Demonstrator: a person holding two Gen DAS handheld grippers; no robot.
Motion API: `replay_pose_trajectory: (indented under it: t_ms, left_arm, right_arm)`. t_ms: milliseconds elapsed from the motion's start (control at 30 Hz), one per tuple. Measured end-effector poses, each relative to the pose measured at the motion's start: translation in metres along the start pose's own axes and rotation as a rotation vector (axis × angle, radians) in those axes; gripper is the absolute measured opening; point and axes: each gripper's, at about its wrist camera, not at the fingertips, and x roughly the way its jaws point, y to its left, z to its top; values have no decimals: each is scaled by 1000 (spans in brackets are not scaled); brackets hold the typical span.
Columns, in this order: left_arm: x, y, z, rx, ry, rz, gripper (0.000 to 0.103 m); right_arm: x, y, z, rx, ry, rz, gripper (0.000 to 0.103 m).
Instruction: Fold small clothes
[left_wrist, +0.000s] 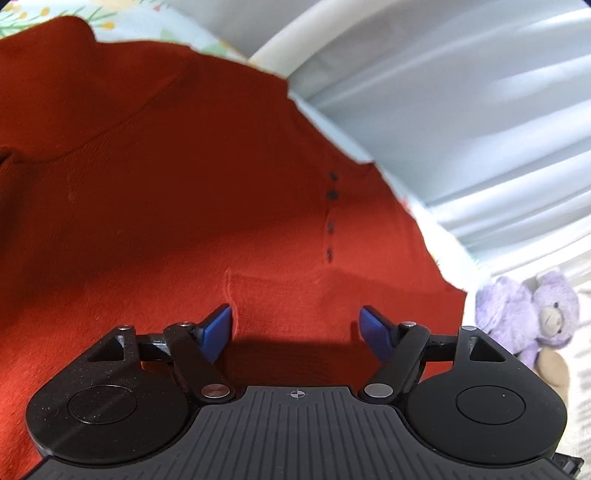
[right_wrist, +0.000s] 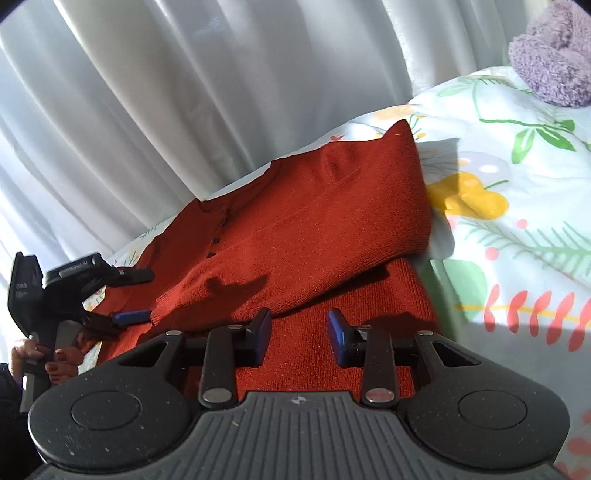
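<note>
A red sweater (right_wrist: 303, 221) lies on a bed sheet with flowers (right_wrist: 517, 206) on it. One sleeve is folded over the front of the sweater, and a row of small dark buttons (left_wrist: 331, 214) runs down its middle. The left gripper (left_wrist: 295, 325) hangs just over the red cloth with its blue fingers (left_wrist: 216, 328) wide apart, and nothing is pinched between them. The right gripper (right_wrist: 299, 332) is over the bottom part of the sweater, its fingers a little apart and empty. A hand (right_wrist: 55, 360) holds the left gripper's handle. Pale curtains (right_wrist: 166, 92) hang behind the bed, and a purple teddy bear (left_wrist: 532, 314) sits off to the side.
</note>
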Motion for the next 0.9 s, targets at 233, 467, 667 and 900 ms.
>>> replay_pose_trajectory:
  t_ms: [233, 467, 667, 900]
  left_arm:
    - [10, 8, -5, -80, 69, -36, 26]
    - [-19, -7, 20, -25, -58, -33, 5]
    - [-75, -27, 56, 220, -302, 268, 5]
    - [-77, -3, 63, 164, -286, 254, 6]
  right_arm:
    - [-7, 2, 0, 11, -7, 18, 33]
    - [3, 3, 6, 48, 14, 9, 33]
    - [16, -8, 21, 71, 14, -130, 33]
    - [47, -26, 53, 257, 21, -68, 33]
